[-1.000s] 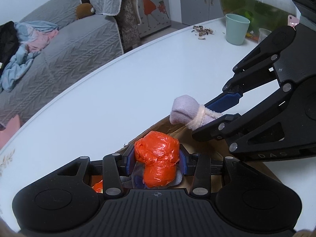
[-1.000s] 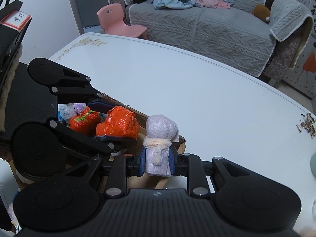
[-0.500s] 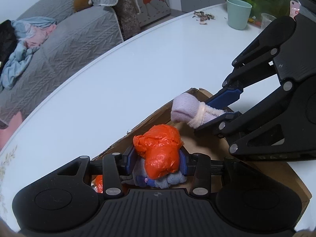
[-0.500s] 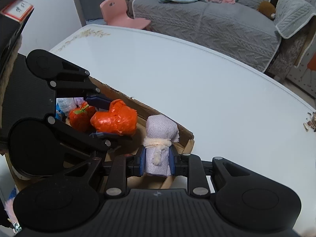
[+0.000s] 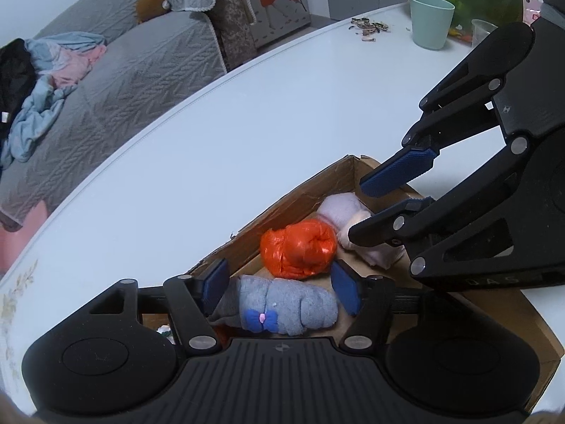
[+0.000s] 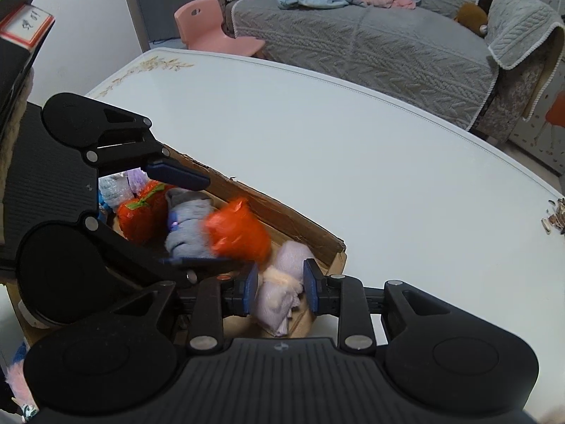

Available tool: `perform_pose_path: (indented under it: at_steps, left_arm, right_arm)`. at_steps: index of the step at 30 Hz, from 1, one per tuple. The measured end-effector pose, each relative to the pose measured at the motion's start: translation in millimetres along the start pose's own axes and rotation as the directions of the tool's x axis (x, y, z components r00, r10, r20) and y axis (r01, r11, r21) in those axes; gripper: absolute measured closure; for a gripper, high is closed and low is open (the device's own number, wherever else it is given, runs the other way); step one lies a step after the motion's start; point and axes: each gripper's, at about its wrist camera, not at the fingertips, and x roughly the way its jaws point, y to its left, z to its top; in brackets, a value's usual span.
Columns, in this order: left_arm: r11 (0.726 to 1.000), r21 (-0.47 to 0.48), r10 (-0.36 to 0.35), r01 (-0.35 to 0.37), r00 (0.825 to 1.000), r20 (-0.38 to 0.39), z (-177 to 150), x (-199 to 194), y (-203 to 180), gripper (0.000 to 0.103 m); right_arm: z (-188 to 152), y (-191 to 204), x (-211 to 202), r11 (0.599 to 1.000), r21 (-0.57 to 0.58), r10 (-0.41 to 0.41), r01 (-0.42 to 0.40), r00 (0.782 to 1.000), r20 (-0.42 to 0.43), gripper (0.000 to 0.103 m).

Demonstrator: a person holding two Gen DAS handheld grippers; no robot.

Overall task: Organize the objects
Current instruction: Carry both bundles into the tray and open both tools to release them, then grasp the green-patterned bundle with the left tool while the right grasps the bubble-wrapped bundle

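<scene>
An open cardboard box (image 5: pixel 303 190) (image 6: pixel 300 219) sits on the white table. My left gripper (image 5: pixel 280 284) (image 6: pixel 190 219) hangs over it with jaws opening and nothing gripped. The orange plastic bundle (image 5: pixel 298 249) (image 6: pixel 240 233) lies loose in the box past its fingertips, motion-blurred in the right wrist view. A grey sock roll with a blue bow (image 5: pixel 282 307) rests under the left jaws. My right gripper (image 6: pixel 281 289) (image 5: pixel 358 208) is opening too. The lilac cloth roll (image 6: pixel 279 293) (image 5: pixel 342 212) lies in the box between and below its pads, free of them.
A second orange bundle with a green tie (image 6: pixel 141 212) and pale rolls fill the box's left end. A mint cup (image 5: pixel 430 21) and scattered seed husks (image 5: pixel 369 28) sit far across the table. A grey sofa (image 6: pixel 370 42) and a pink chair (image 6: pixel 212 30) stand beyond the table edge.
The left jaws spread and the orange bundle dropped out of them into the box. The lilac roll slipped down from the right jaws into the box. The grey bow roll is now uncovered.
</scene>
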Motion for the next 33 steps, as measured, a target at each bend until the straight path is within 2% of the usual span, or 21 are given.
perform_pose_path:
  at_steps: [18, 20, 22, 27, 28, 30, 33]
  left_arm:
    - [1.0, 0.006, -0.019, 0.019, 1.0, 0.017, -1.7, -22.2, -5.9, 0.032]
    - [1.0, 0.005, -0.024, 0.023, 0.999, 0.027, -4.0, -34.7, -6.4, 0.03]
    - [1.0, 0.0, -0.021, 0.021, 0.999, 0.041, -8.3, -53.0, -3.8, 0.028]
    - [0.998, -0.06, -0.021, 0.025, 0.998, 0.061, -38.3, -108.9, 6.7, 0.018]
    - [0.996, -0.083, -0.031, 0.035, 0.998, 0.055, -47.8, -118.6, 8.2, 0.018]
    - [0.991, -0.127, -0.044, 0.047, 0.999, 0.025, -69.0, -135.7, 10.1, 0.018]
    - [0.975, -0.205, -0.101, 0.088, 0.993, -0.054, -101.6, -152.1, 8.3, 0.016]
  right_arm:
    - [2.3, -2.8, -3.6, 1.0, 0.027, -0.012, 0.012, 1.0, 0.008, 0.075]
    - [1.4, -0.9, -8.5, 1.0, 0.022, -0.021, 0.021, 1.0, 0.01, 0.072]
    - [-0.9, 2.0, -16.3, 0.999, 0.01, -0.043, 0.043, 0.999, 0.016, 0.062]
    - [-13.9, 14.2, -47.1, 0.999, 0.007, -0.041, 0.04, 0.998, 0.037, 0.061]
    - [-17.0, 18.5, -54.1, 1.0, 0.006, -0.029, 0.029, 0.999, 0.044, 0.057]
    - [-24.9, 31.1, -67.0, 1.0, -0.017, -0.004, 0.005, 0.999, 0.045, 0.048]
    - [-38.8, 56.6, -83.7, 0.997, -0.059, 0.047, -0.044, 0.998, 0.049, 0.046]
